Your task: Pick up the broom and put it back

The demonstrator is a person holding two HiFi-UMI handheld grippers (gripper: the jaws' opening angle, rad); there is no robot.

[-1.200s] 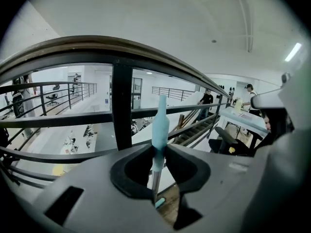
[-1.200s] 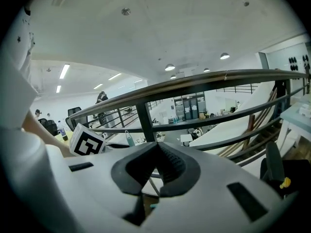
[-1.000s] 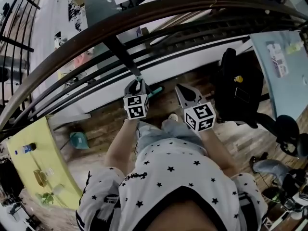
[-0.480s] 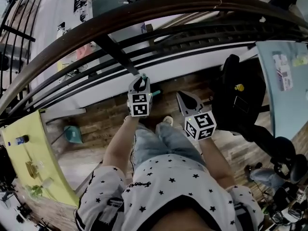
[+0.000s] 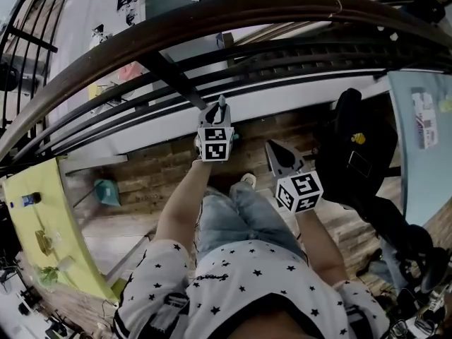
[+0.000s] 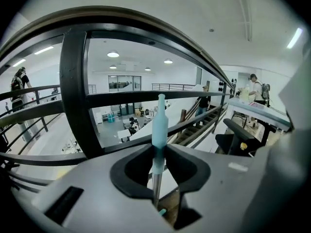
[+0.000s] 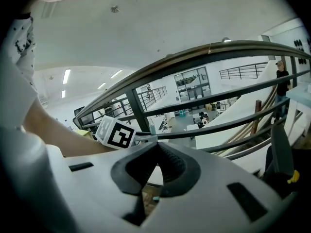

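The broom shows as a thin metal shaft with a pale teal grip end (image 6: 159, 125), standing upright between the jaws of my left gripper (image 6: 158, 147). The pads press on the teal grip from both sides. In the head view my left gripper (image 5: 217, 113) is held out close to the black railing (image 5: 176, 83), and the handle tip (image 5: 222, 102) pokes up from it. My right gripper (image 5: 277, 151) hangs lower and to the right, apart from the broom. Its jaws (image 7: 156, 147) meet at the tips with nothing between them. The broom's head is hidden.
A curved wooden handrail (image 5: 233, 9) tops the railing straight ahead. A black office chair (image 5: 357, 147) stands at the right. At the left are a yellow table (image 5: 35, 217) and a teal dustpan (image 5: 107, 191) on the wood floor. People stand far off by another table (image 6: 252, 89).
My left gripper has moved up the picture and rightward toward the railing with the broom handle still in it. The right gripper has shifted slightly lower and to the right.
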